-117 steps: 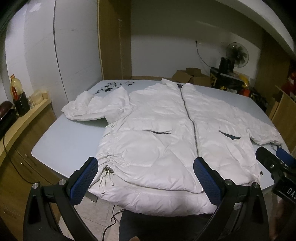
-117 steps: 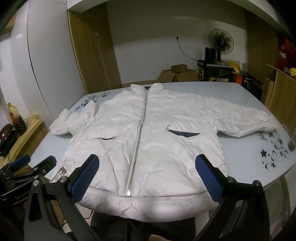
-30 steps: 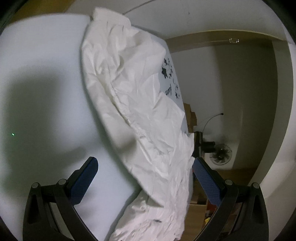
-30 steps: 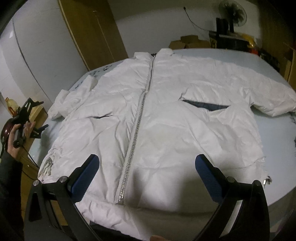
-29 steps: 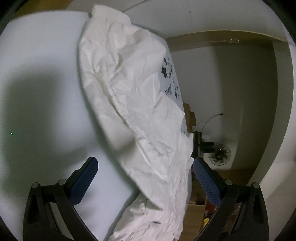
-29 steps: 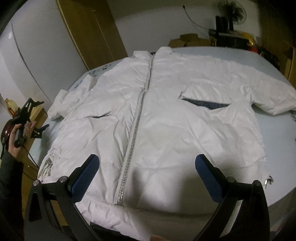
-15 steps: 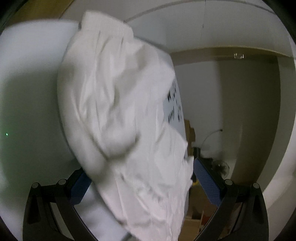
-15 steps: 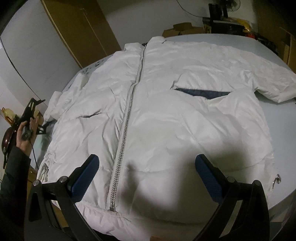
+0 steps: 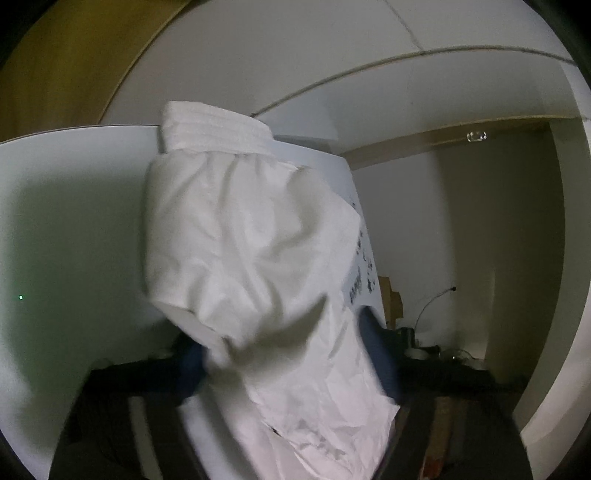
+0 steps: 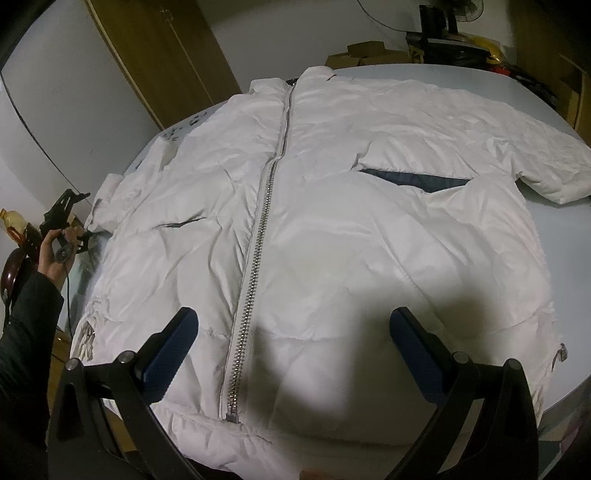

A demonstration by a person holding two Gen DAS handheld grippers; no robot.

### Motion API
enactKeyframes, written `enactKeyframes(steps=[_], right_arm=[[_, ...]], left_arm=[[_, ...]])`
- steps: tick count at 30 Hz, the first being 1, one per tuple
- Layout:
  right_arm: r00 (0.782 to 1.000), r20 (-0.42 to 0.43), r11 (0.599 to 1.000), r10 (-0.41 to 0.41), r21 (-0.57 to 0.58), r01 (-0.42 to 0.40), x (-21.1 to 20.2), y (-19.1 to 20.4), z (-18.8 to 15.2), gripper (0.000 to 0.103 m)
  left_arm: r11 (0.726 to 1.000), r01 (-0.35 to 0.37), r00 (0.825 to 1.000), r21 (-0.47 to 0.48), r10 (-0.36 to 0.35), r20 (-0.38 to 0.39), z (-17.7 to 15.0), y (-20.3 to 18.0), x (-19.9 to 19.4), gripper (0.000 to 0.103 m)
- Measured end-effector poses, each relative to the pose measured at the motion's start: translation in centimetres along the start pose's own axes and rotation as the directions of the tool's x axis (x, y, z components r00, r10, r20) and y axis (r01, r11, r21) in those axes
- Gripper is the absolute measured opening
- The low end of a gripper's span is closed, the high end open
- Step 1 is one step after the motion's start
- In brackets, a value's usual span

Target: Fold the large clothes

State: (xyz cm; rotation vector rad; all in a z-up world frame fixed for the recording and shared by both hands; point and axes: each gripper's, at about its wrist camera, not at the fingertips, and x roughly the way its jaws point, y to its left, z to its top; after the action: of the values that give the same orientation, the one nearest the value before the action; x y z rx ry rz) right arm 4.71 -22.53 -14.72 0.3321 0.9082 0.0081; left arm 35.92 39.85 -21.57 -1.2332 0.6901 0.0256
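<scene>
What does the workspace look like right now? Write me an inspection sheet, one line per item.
Surface: pale table, dark floral print at its far-left corner.
Job's things: white jacket lies flat and zipped; left sleeve bunched.
Clutter: nothing seen on the table.
Grippers: left hand-held gripper has its fingers around the sleeve; right hand-held gripper open above the hem.
Cables: wall cable behind the table.
Surroundings: fan, cardboard boxes, wooden door.

Left view hugs the sleeve (image 9: 251, 258); right overlooks the whole jacket (image 10: 332, 229).
</scene>
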Motion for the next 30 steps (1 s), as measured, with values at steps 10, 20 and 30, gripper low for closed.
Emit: enactKeyframes(steps=[10,20,30], right_arm=[[1.000,-0.007,1.000,-0.019,-0.010,0.019,0.2,0.6,-0.1,0.103],[0.999,-0.029,0.999,-0.046,-0.031,0.045,0.9,1.7,-0.1,0.103],[0.998,-0.062,0.982,0.012,-0.189,-0.024,2.3,9.6,9.4,0.103]], left_arm=[[0.994,0.090,0.996,-0.054,-0.090,0.008,2.5,2.7,0.3,0.039],[0.995,0.103,0.995,-0.009,-0.103,0.017,4.0,3.0,0.1,0.018],[0.919,-0.076,0.980,0.388,-0.003,0.201,1.5,-5.8,-6.3,0.012]])
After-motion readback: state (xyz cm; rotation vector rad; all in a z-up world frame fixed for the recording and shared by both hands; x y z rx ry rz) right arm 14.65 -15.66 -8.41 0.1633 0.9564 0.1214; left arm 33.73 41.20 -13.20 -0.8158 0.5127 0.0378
